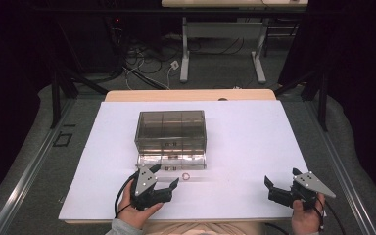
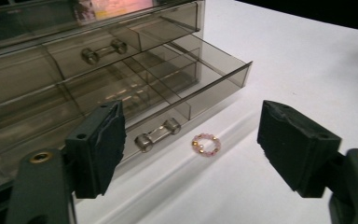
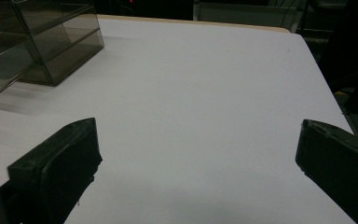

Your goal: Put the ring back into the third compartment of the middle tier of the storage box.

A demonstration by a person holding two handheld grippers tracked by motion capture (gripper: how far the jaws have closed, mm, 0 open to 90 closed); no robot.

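Observation:
A smoky clear drawer box (image 1: 171, 128) stands mid-table, its bottom drawer (image 1: 172, 161) pulled out toward me. A small pink and gold bead ring (image 1: 186, 176) lies on the white tabletop just in front of that drawer. My left gripper (image 1: 165, 176) is open, held low just left of the ring. In the left gripper view the ring (image 2: 206, 143) lies between and beyond the open jaws (image 2: 193, 126), beside the open drawer (image 2: 191, 88) and its metal handle (image 2: 158, 134). My right gripper (image 1: 281, 177) is open at the front right, holding nothing, over bare table (image 3: 198, 140).
The white table surface (image 1: 254, 137) spreads wide to the right of the box. The box corner (image 3: 37, 42) shows at the upper left of the right gripper view. Beyond the table stand another desk's legs (image 1: 185, 54) and floor cables (image 1: 147, 58).

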